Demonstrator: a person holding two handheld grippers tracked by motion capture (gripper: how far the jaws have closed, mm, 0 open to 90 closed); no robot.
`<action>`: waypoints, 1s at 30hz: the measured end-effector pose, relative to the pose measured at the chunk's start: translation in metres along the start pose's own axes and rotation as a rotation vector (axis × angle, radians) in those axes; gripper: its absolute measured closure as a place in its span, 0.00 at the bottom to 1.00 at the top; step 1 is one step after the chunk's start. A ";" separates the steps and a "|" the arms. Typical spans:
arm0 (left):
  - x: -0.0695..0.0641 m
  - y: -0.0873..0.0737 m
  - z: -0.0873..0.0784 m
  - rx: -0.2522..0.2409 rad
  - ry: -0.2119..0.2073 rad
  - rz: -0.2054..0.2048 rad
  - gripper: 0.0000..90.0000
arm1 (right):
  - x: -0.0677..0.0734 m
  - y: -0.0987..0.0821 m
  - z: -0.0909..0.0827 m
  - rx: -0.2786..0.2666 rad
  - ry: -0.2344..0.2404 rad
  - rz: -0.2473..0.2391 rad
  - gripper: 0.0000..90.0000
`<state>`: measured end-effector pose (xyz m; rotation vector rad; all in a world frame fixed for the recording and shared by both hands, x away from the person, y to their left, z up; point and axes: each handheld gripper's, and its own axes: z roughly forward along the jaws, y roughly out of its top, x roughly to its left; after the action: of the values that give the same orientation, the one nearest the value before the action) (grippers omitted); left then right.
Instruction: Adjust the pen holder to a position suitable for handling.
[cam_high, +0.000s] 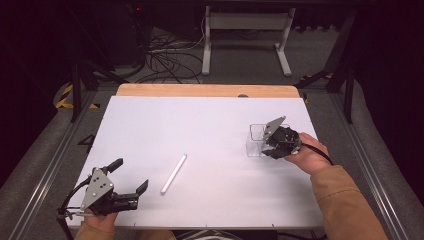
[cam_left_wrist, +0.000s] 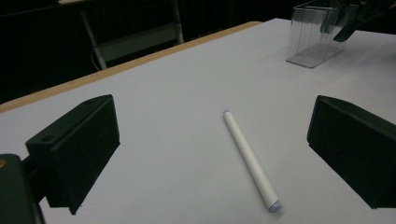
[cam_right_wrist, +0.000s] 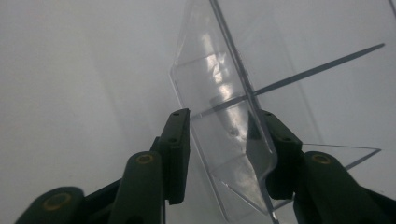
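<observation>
Jaws of the right gripper (cam_high: 267, 145) straddled one wall of the clear plastic box (cam_high: 259, 140), one jaw outside it and one inside; in the right gripper view a gap showed between the left jaw and the wall, while the right jaw lay against or just behind the clear plastic, so whether the pads pressed could not be told. No earlier look was on hand. Box stood upright on the white bench (cam_high: 210, 125), toward its right side. Seen from the left gripper view, the box (cam_left_wrist: 314, 37) was open-topped, with thin clear dividers inside, and nothing could be made out in its compartments.

Left gripper (cam_high: 131, 179) hung low over the near left part of the bench, jaws wide apart with nothing between the pads. A white marker (cam_high: 173, 174) lay flat on the bench just to its right, well apart from the box, untouched. In the left gripper view the marker (cam_left_wrist: 251, 159) lay ahead, between the two jaws' lines, its capped end nearest the camera.
</observation>
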<state>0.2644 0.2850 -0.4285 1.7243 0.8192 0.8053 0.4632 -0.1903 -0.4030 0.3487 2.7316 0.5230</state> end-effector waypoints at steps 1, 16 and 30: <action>0.000 0.000 0.000 0.000 0.000 0.000 0.04 | 0.000 0.000 0.000 -0.006 -0.005 -0.012 0.71; 0.000 0.000 0.000 0.001 -0.004 -0.002 0.04 | 0.004 0.002 -0.006 -0.037 -0.015 -0.078 0.84; -0.001 0.000 0.001 -0.001 -0.008 -0.003 0.04 | 0.012 0.023 -0.030 -0.125 -0.014 -0.101 0.94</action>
<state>0.2646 0.2843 -0.4290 1.7244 0.8160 0.7965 0.4453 -0.1756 -0.3706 0.1816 2.6704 0.6572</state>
